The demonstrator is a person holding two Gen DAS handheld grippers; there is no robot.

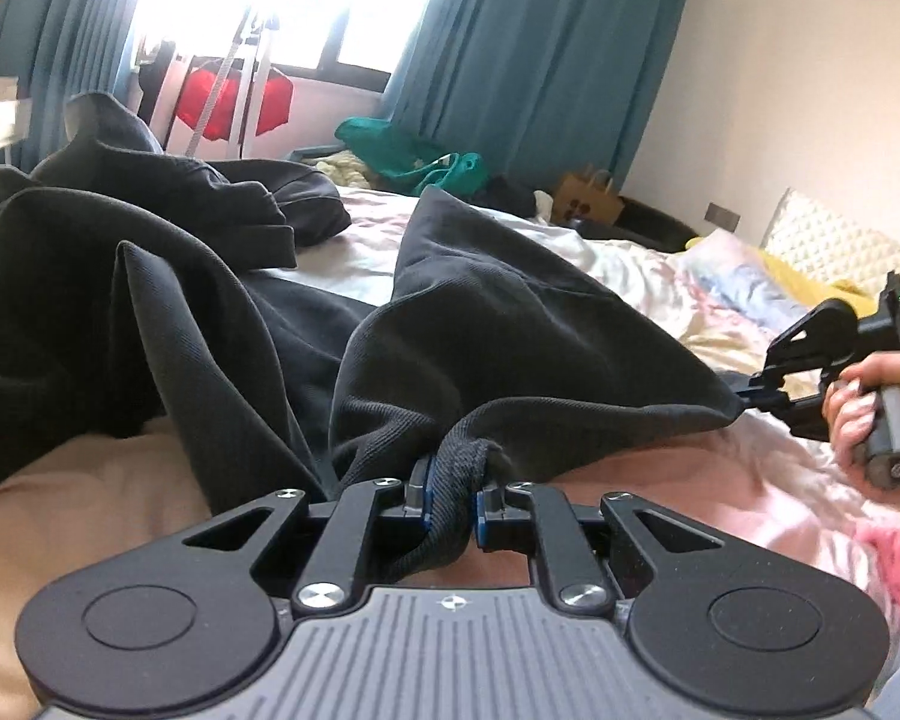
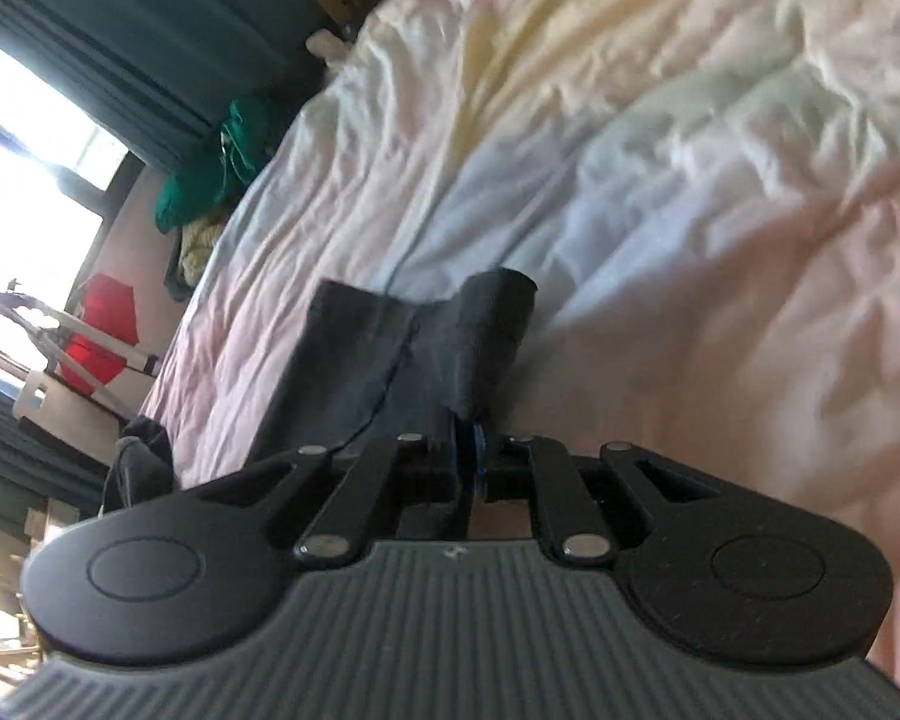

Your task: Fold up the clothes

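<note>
Dark fabric of the black garment [image 1: 222, 276] fills the left wrist view: the left tool [image 1: 450, 504] is clamped on a ribbed edge of it, the cloth spreads ahead and to its left over the bed [image 1: 600, 264], and to its right the right tool [image 1: 750, 399], gripped by a hand [image 1: 870, 420], pinches another corner. In the right wrist view, the right tool [image 2: 471, 456] is closed tight on a dark fold of the garment [image 2: 402, 354], just ahead of its fingers, above the pale bed sheet [image 2: 690, 180].
</note>
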